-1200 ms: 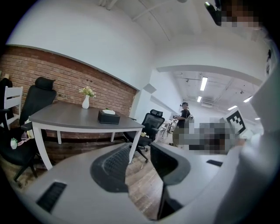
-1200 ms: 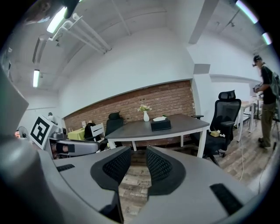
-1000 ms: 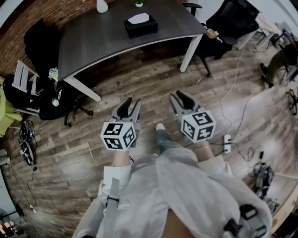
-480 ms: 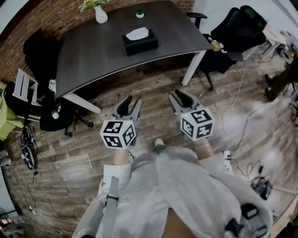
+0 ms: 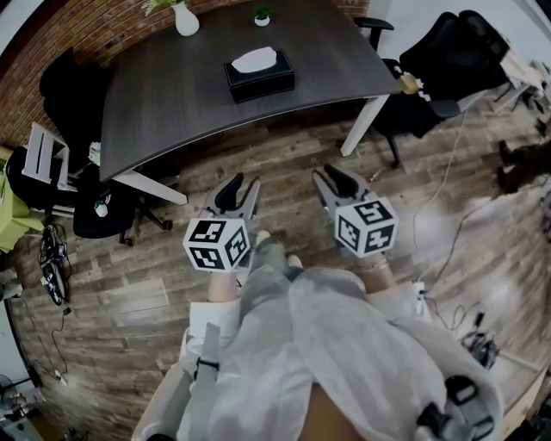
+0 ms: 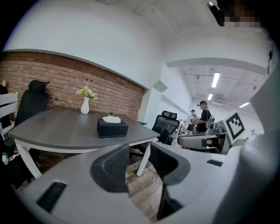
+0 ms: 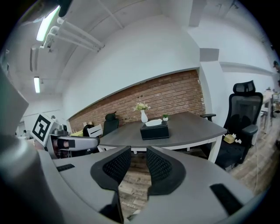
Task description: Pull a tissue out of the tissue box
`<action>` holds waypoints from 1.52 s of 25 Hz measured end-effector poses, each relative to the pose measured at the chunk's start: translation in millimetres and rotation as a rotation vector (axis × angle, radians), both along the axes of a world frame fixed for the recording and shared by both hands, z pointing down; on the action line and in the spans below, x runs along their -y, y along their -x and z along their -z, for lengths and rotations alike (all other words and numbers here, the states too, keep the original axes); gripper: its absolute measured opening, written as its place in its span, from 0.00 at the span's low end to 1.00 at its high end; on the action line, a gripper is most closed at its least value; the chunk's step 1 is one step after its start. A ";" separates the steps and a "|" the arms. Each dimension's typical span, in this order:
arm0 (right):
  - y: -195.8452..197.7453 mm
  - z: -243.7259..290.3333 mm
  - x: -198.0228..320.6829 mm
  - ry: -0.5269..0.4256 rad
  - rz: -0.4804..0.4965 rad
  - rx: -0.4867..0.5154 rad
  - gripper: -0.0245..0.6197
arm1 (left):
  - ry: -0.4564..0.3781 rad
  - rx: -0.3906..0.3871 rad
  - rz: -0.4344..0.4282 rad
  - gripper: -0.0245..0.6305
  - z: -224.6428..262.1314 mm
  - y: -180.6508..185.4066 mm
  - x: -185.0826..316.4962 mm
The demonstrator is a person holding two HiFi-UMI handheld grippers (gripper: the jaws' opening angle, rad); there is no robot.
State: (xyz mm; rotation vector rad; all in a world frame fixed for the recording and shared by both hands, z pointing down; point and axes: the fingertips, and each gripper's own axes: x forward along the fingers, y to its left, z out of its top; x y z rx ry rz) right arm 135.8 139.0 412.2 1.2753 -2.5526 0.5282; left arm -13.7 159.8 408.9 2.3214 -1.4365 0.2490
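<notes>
Curved dark grey wood-grain counter [image 5: 164, 95] on white legs. Approx. mid-top sits a black rectangular tissue box [image 5: 259, 79] w/ white tissue [image 5: 255, 59] poking out of it. At far edge: white ceramic vase [image 5: 186, 19] w/ flowers, and well apart to its right a small green potted plant [image 5: 262, 15].

Grey L gripper [image 5: 245, 183], R gripper [image 5: 324, 173]; pale jacket [image 5: 344, 344]

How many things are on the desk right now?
3: the tissue box near the middle of the desk, a white vase at the far left corner, and a small potted plant behind the box. Nothing looks hidden.
</notes>
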 end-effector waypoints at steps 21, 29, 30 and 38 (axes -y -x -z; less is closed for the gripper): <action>47.4 -19.4 159.3 0.045 -0.082 -0.030 0.17 | 0.019 -0.028 -0.170 0.24 -7.6 20.2 197.5; 74.8 -8.4 252.3 0.014 -0.143 -0.030 0.17 | -0.020 -0.016 -0.213 0.24 8.1 54.7 295.3; 78.9 -7.4 262.3 0.011 -0.149 -0.030 0.17 | -0.022 -0.012 -0.216 0.24 8.6 60.5 304.8; 99.6 -11.6 308.8 0.018 -0.188 -0.048 0.17 | -0.011 0.000 -0.242 0.24 1.6 92.6 352.5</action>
